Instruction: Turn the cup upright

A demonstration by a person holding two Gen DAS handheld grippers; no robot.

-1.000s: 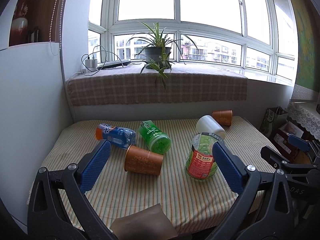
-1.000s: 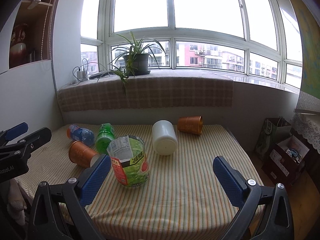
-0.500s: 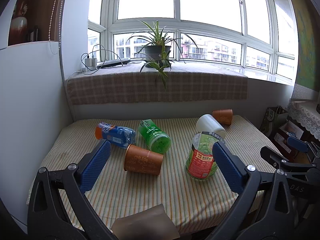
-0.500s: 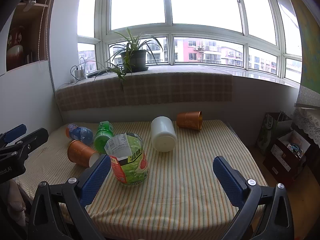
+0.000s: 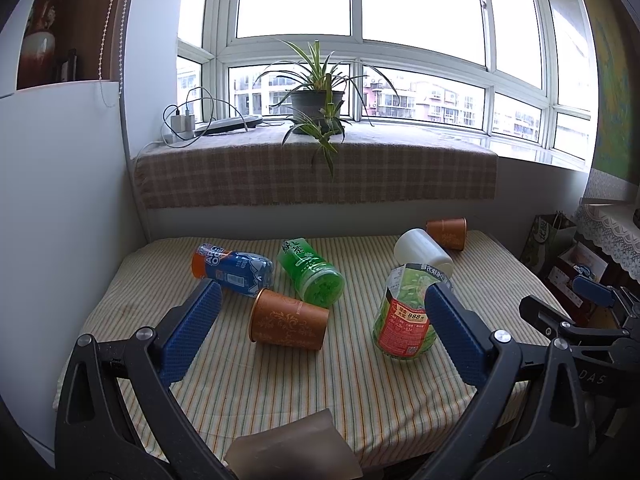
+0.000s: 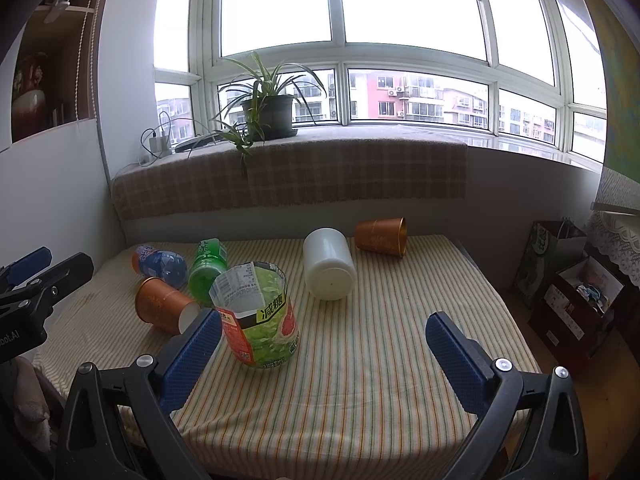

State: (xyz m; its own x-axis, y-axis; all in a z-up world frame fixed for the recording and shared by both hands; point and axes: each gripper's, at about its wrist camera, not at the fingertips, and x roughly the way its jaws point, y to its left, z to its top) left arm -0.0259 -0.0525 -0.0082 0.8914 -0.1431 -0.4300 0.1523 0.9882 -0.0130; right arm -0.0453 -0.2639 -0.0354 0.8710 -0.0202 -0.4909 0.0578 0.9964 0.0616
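Several cups lie on their sides on the striped table [image 5: 280, 380]. A brown paper cup [image 5: 288, 324] [image 6: 166, 310] lies near the front left. A white cup [image 5: 422, 252] [image 6: 329, 263] and a second brown cup [image 5: 447, 233] [image 6: 382, 236] lie at the back right. A cut green bottle cup [image 5: 406, 320] [image 6: 258, 316] stands upright. My left gripper [image 5: 320, 336] is open and empty, held above the table's front edge facing the near brown cup. My right gripper [image 6: 324, 352] is open and empty, to the right of the green cut cup.
A blue bottle cup [image 5: 232, 268] and a green bottle cup [image 5: 312, 272] lie on their sides at the back left. A brown object [image 5: 292, 452] sits at the front edge. A wall panel is on the left, a padded sill with a plant [image 5: 318, 100] behind, and bags [image 6: 560, 276] on the floor to the right.
Both grippers have drifted slightly; the view of the table has shifted a little. No object on the table has moved.
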